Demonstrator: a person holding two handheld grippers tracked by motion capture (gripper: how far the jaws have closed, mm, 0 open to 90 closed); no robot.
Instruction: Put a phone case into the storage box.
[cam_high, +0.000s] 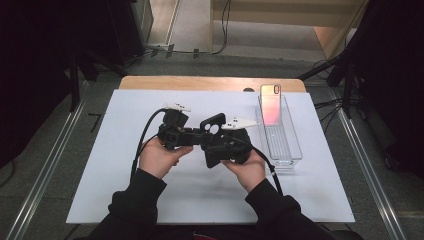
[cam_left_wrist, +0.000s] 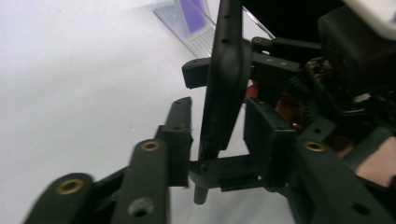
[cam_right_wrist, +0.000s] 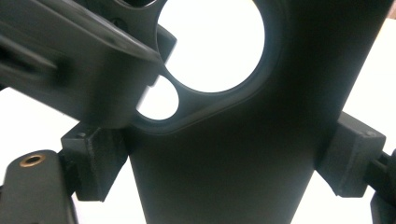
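Note:
A black phone case (cam_high: 212, 124) with a camera cutout stands upright above the middle of the white sheet, held between my two grippers. In the right gripper view the case (cam_right_wrist: 224, 154) spans the gap, and my right gripper (cam_right_wrist: 224, 163) is shut on it, one pad against each long edge. My left gripper (cam_high: 197, 134) comes in from the left. In the left gripper view the case (cam_left_wrist: 224, 70) is edge-on between the jaws of my left gripper (cam_left_wrist: 219, 126), which is open with a slim gap on each side of the case.
A clear narrow tray (cam_high: 287, 150) lies at the right of the white sheet (cam_high: 125, 165), with a phone (cam_high: 270, 105) leaning at its far end. The wooden table edge (cam_high: 210, 82) runs behind. Metal rails flank the table on both sides.

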